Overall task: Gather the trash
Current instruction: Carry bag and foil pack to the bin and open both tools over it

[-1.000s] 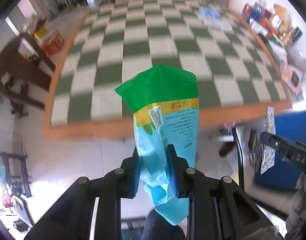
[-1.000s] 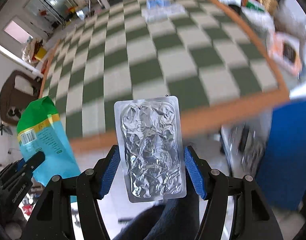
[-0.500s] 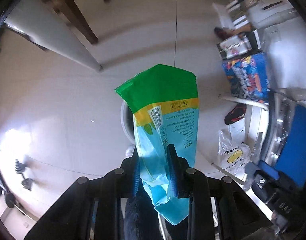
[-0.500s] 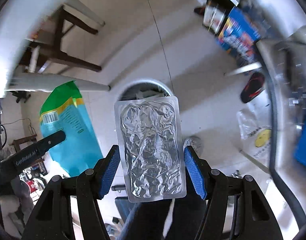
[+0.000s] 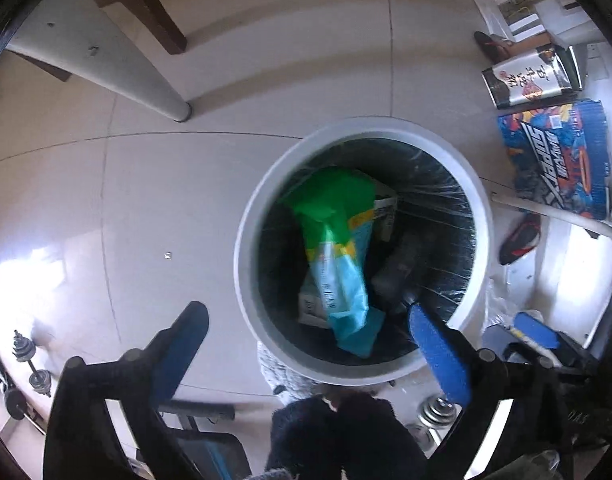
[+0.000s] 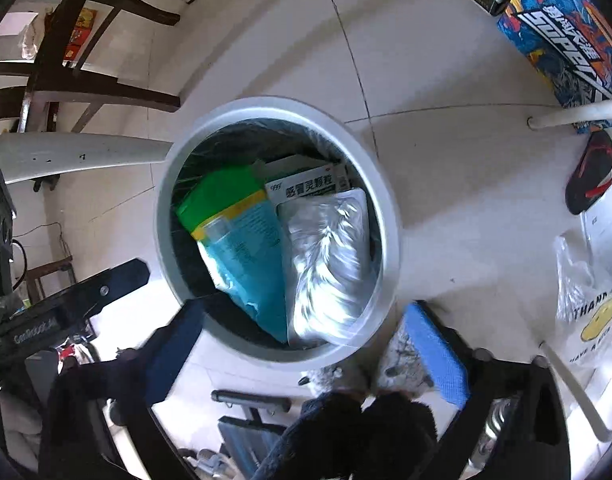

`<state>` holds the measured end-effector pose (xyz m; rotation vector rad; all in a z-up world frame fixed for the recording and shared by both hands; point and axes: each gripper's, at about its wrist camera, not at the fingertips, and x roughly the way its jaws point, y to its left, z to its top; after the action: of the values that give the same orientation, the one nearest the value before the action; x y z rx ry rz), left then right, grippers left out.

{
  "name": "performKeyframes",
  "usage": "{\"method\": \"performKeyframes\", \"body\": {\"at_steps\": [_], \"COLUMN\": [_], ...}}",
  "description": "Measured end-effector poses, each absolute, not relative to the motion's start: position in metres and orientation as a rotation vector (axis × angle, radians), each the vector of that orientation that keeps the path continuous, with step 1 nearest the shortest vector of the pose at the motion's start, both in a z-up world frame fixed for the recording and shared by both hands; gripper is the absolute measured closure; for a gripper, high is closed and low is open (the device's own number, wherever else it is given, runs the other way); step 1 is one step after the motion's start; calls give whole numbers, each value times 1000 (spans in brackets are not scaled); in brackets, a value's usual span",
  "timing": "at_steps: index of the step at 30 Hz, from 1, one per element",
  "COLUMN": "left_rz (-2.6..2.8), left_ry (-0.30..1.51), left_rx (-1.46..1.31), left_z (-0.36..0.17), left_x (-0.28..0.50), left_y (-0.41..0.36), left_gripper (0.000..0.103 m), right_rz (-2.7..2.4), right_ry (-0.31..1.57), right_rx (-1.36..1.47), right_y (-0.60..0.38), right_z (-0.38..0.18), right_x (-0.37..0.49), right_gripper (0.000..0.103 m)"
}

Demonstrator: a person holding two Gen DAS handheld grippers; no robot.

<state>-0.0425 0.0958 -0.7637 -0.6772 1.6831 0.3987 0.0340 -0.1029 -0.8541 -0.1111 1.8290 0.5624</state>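
A round white trash bin point(image 5: 246, 240) with a black liner stands on the tiled floor below both grippers; it also shows in the right wrist view point(image 6: 389, 240). The green and blue wrapper point(image 5: 337, 252) lies loose inside it, also seen in the right wrist view point(image 6: 242, 236). The silver foil packet point(image 6: 329, 264) lies in the bin beside the wrapper, over a white medicine box point(image 6: 306, 186). My left gripper point(image 5: 309, 356) is open and empty above the bin's near rim. My right gripper point(image 6: 302, 352) is open and empty above the near rim.
A white table leg point(image 5: 106, 64) and dark chair legs point(image 6: 98, 92) stand left of the bin. Boxes point(image 5: 553, 156), a red and black slipper point(image 6: 589, 172) and a plastic bag point(image 6: 589, 312) lie to the right. Dumbbells point(image 5: 26, 372) lie at lower left.
Both grippers opened over the bin. The green and blue wrapper dropped from the left one and the silver foil packet from the right one into the bin.
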Motion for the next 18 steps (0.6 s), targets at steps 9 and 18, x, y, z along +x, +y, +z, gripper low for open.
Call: {"method": "performKeyframes", "body": {"at_steps": [9, 18], "left_rz": [492, 531], "left_ry": [1589, 1564], "left_rx": [-526, -545], "left_z": [-707, -644], "left_x": [-50, -56], "left_y": [87, 77], "left_gripper": [0, 0], "right_rz": [489, 467], "right_ry": [1734, 1695], "right_rx": [-320, -387], "right_y": [-102, -100], "right_z": [-818, -755], "right_x": [38, 34], "right_gripper": [0, 0]}}
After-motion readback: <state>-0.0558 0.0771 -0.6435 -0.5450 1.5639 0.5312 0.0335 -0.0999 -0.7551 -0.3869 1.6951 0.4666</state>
